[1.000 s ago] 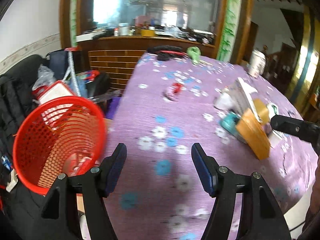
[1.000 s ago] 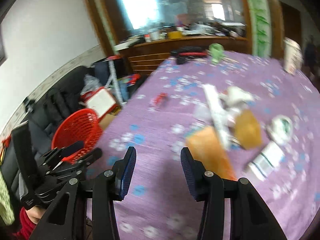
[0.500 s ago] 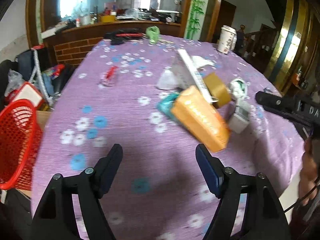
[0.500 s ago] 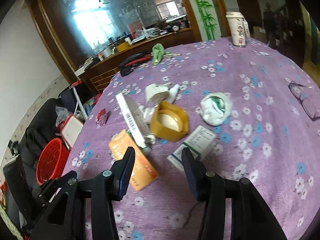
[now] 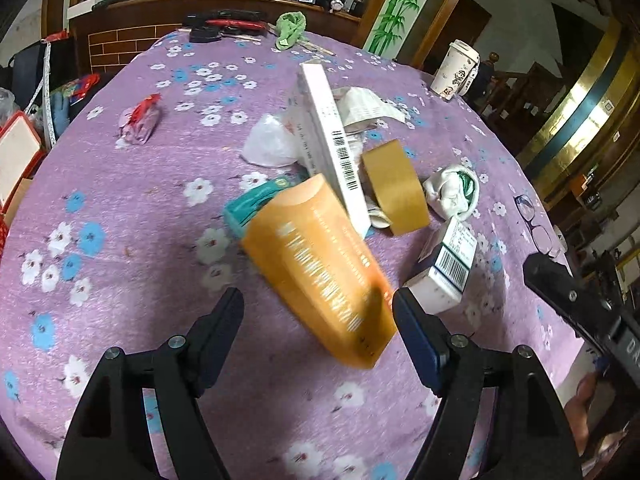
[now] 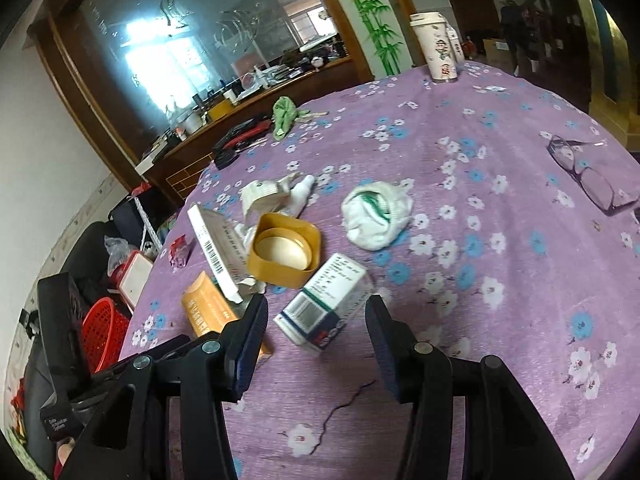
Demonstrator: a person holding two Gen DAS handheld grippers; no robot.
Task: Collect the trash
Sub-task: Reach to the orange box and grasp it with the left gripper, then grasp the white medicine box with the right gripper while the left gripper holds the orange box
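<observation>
Round table under a purple floral cloth (image 6: 500, 152). Far side: large wood-framed mirror (image 6: 208, 52) above a cluttered wooden counter (image 5: 208, 0), reflecting a bright window. Bamboo-painted pillar (image 5: 394, 4) at right; white wall (image 6: 36, 132) at left.

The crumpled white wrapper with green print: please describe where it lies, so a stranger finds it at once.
On the purple flowered tablecloth, find the pile of boxes near the middle. Just right of the open yellow-brown box lies the crumpled white wrapper. It alone is soft, rounded and streaked with green.
</observation>
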